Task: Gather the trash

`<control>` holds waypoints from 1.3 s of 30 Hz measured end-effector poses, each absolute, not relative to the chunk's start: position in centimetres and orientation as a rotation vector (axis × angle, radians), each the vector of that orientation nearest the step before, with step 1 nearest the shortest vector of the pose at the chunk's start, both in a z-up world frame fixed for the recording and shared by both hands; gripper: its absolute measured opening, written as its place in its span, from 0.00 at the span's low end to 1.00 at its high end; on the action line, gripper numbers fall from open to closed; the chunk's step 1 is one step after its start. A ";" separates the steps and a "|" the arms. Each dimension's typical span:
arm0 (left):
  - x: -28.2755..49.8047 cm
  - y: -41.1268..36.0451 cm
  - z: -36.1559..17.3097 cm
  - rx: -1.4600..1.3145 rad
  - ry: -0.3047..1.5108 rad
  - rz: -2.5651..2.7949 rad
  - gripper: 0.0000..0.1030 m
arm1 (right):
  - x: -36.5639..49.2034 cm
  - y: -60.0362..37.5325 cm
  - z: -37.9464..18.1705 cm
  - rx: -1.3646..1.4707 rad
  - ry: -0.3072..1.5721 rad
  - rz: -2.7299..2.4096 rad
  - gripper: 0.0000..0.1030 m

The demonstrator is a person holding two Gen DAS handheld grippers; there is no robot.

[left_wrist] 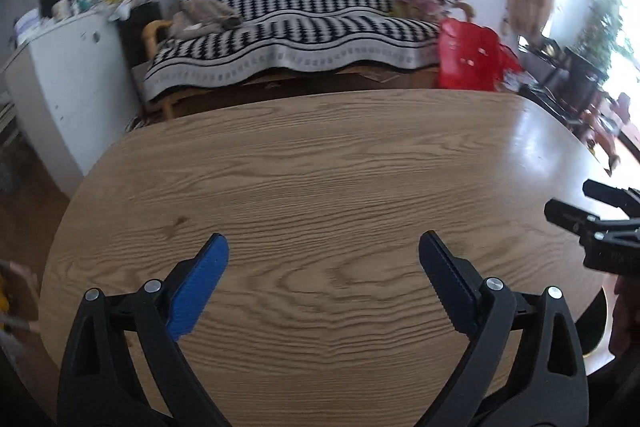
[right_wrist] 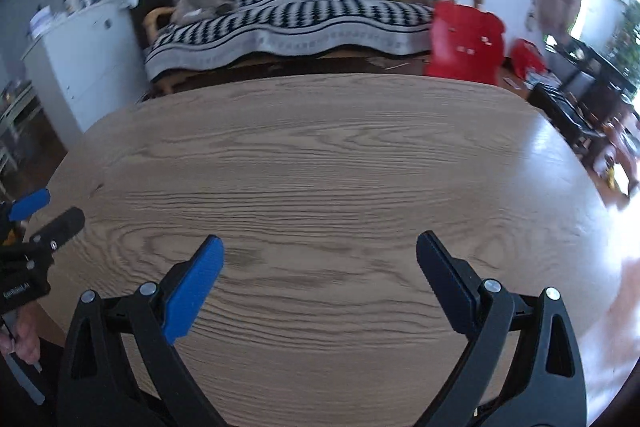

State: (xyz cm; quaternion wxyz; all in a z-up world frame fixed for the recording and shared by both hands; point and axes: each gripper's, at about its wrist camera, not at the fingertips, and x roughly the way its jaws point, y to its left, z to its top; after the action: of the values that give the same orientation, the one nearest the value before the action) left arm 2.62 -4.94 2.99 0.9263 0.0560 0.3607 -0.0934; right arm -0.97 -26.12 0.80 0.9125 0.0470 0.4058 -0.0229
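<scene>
Both claws hang over the oval wood-grain surface (left_wrist: 320,167), and both are spread wide with nothing between their fingers. In the left wrist view the left claw (left_wrist: 323,247) fills the lower part of the frame, blue pad on one finger, dark ribbed pad on the other, and the right claw (left_wrist: 576,203) pokes in at the right edge. Over in the right wrist view the right claw (right_wrist: 320,245) gapes the same way at the bottom of the frame, while the left claw (right_wrist: 48,207) shows at the far left, its fingers apart too. No trash shows on the wood in either view. Beyond the far edge, at the upper right, sits a red bag (left_wrist: 468,53), with a second red piece (right_wrist: 528,57) just right of it in the right wrist view; their contents cannot be made out. Across the top centre runs a sofa under a black-and-white patterned throw (left_wrist: 296,23), and a white cabinet (left_wrist: 68,67) stands at the upper left.
</scene>
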 end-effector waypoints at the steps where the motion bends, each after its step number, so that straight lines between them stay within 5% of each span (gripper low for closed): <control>1: 2.6 -4.1 2.9 0.111 0.740 -0.181 0.90 | -0.5 -25.5 0.6 0.091 0.841 -0.039 0.91; 39: 4.0 -2.5 2.1 0.076 0.741 -0.184 0.90 | -0.1 -24.5 -0.7 0.074 0.857 -0.030 0.91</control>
State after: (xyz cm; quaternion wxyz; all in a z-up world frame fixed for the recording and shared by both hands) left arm 3.97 -2.54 2.15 0.9274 0.0369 0.3614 -0.0897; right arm -0.15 -24.47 -0.69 0.9088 0.0357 0.4154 -0.0144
